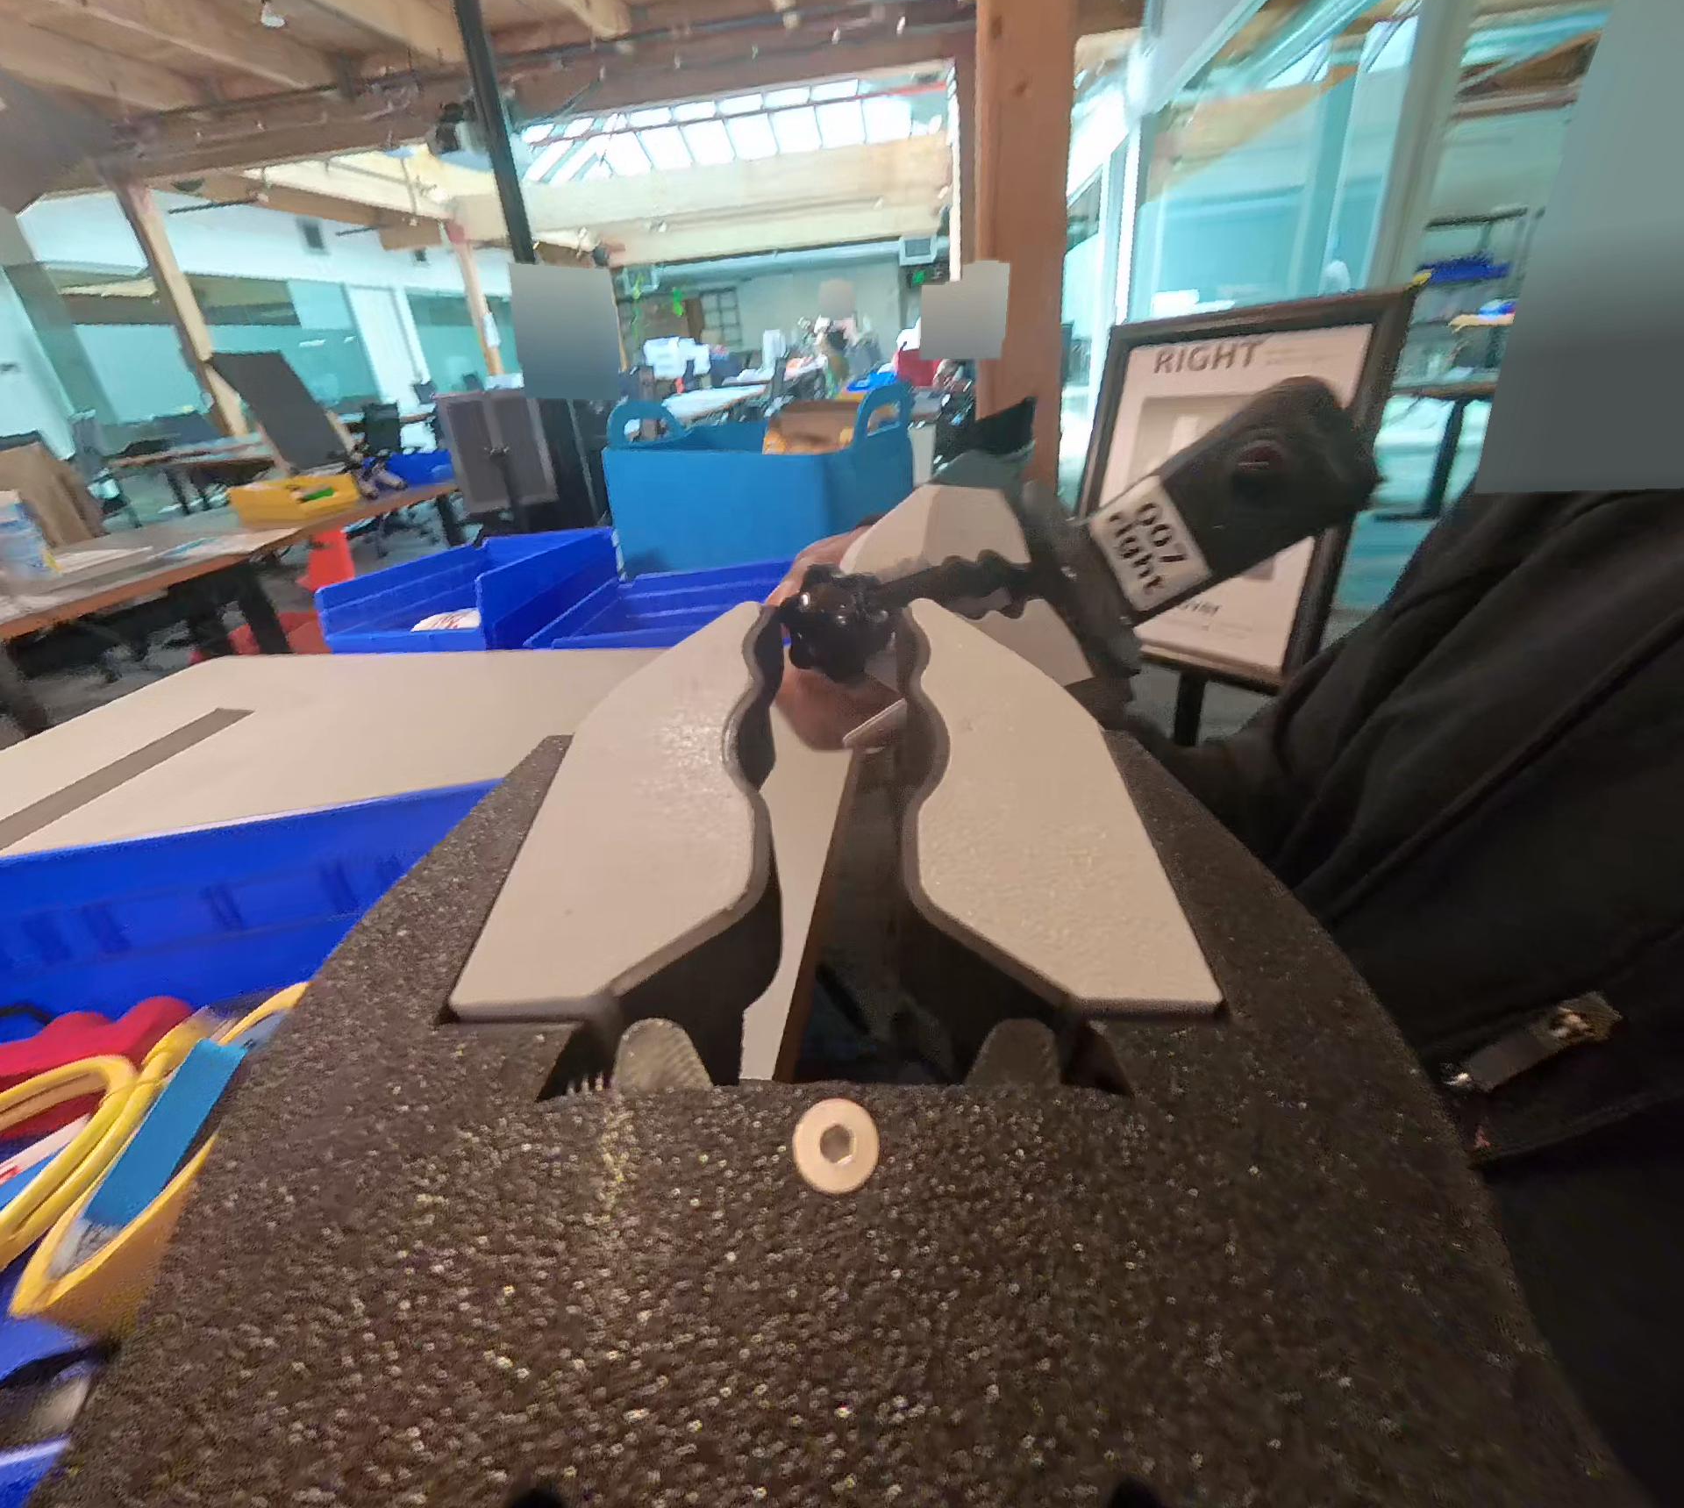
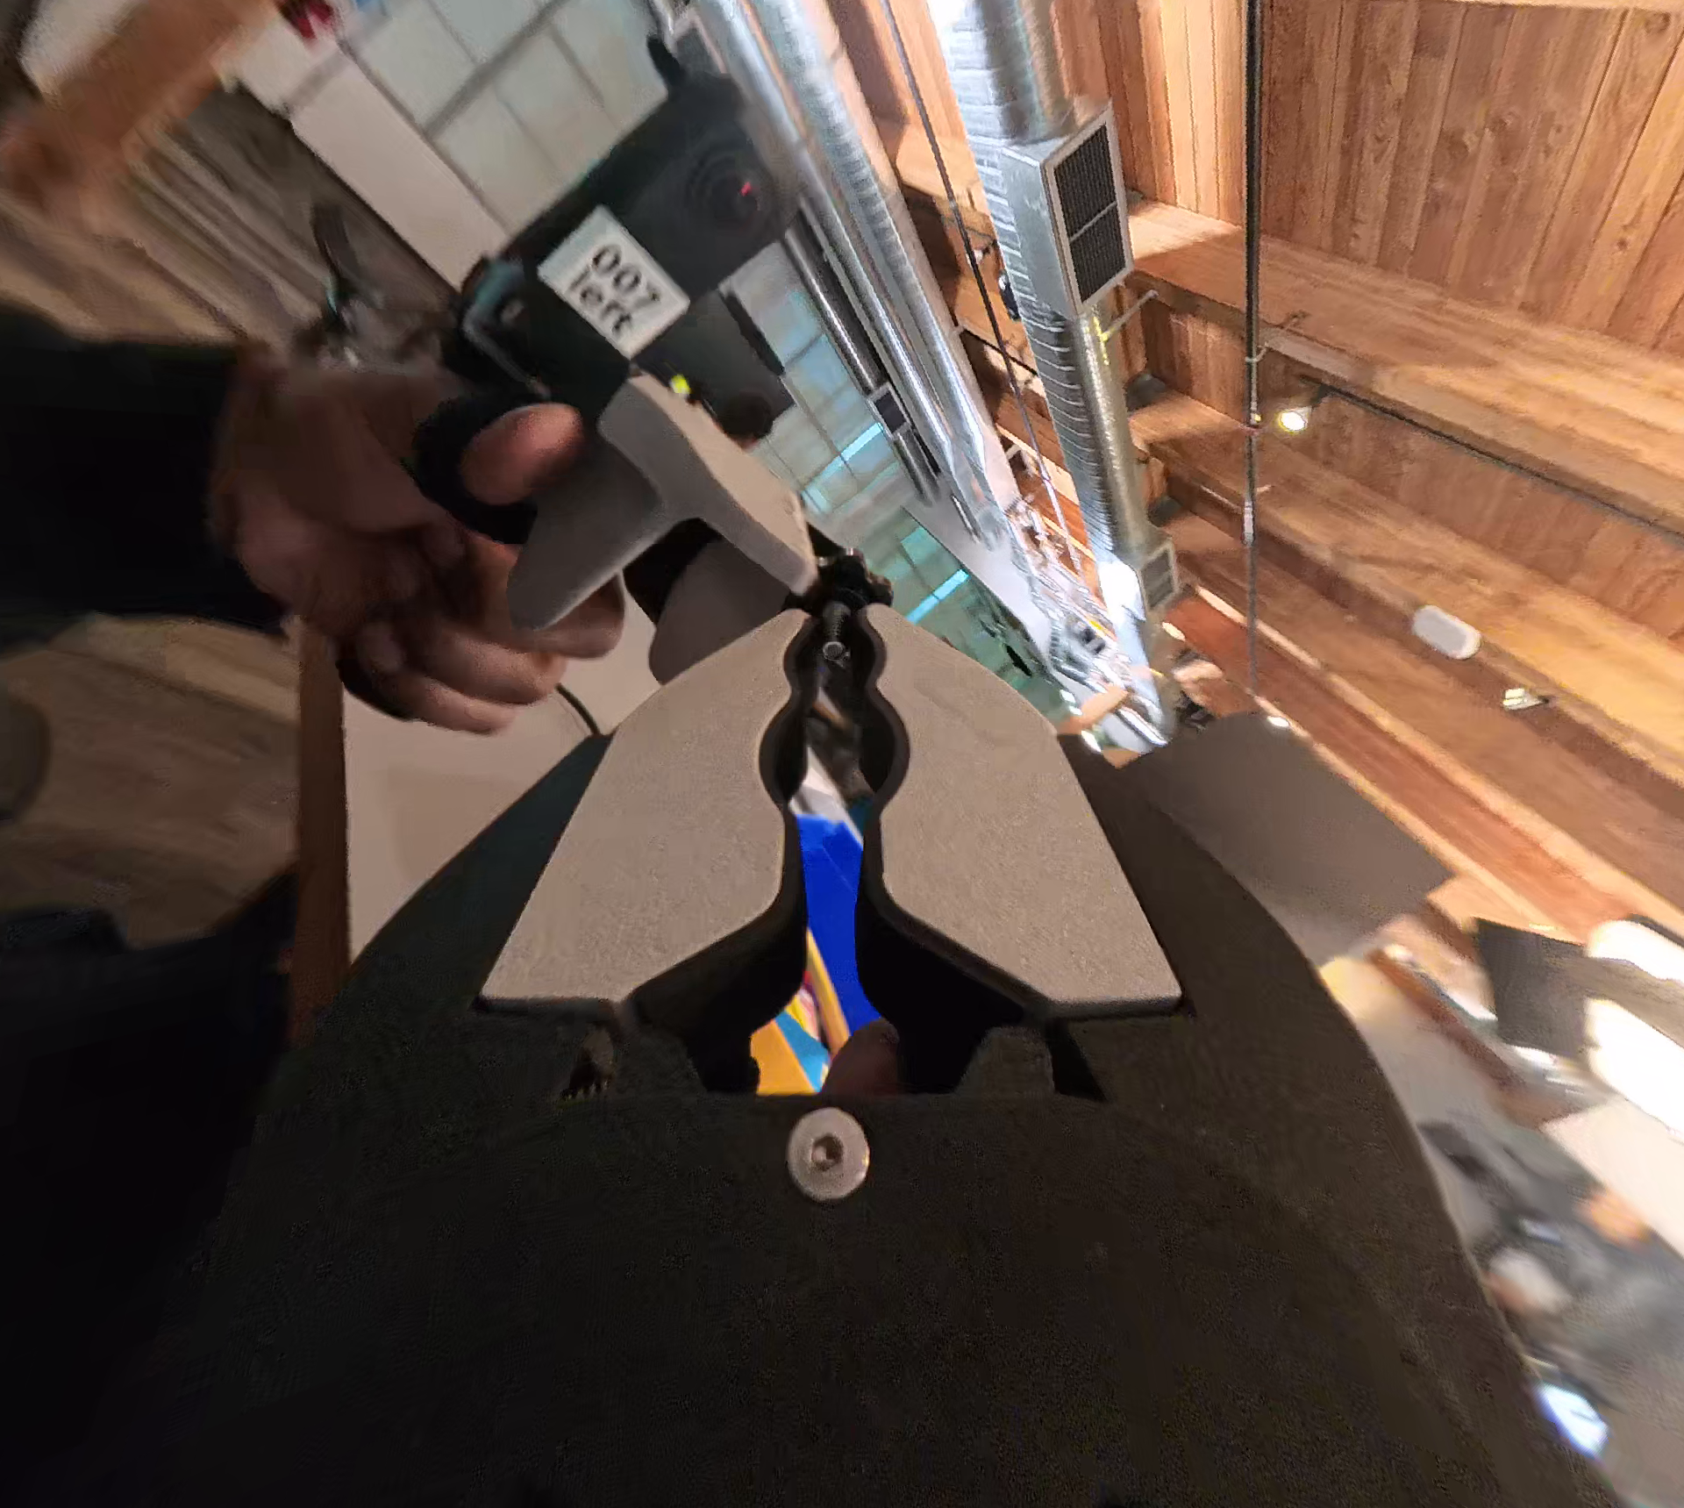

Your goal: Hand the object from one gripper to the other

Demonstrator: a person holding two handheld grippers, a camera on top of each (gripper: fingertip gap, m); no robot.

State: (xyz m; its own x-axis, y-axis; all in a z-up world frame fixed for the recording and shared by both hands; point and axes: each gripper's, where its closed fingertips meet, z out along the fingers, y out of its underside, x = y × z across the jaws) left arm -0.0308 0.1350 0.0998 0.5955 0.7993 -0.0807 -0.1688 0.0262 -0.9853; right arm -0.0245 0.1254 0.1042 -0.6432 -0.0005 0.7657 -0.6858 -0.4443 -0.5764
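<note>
**Knob and screw caught between two grippers, up in the open air**

From the left: blue bins (image 1: 228,899) crowd the near edge, a grey table (image 1: 301,717) lies behind them, and more blue bins sit beyond. All of it lies below the grippers, with open space around them.

The left gripper (image 1: 834,644) pinches a black knob (image 1: 825,630) at its tips, jaws nearly together. A threaded screw (image 1: 948,580) runs right from the knob into the right gripper (image 2: 838,635), whose tips are narrowed around its end. Wooden ceiling boards (image 2: 1458,188) and a silver duct (image 2: 1030,97) fill that view. A hand (image 2: 383,535) grips the left gripper's handle.
</note>
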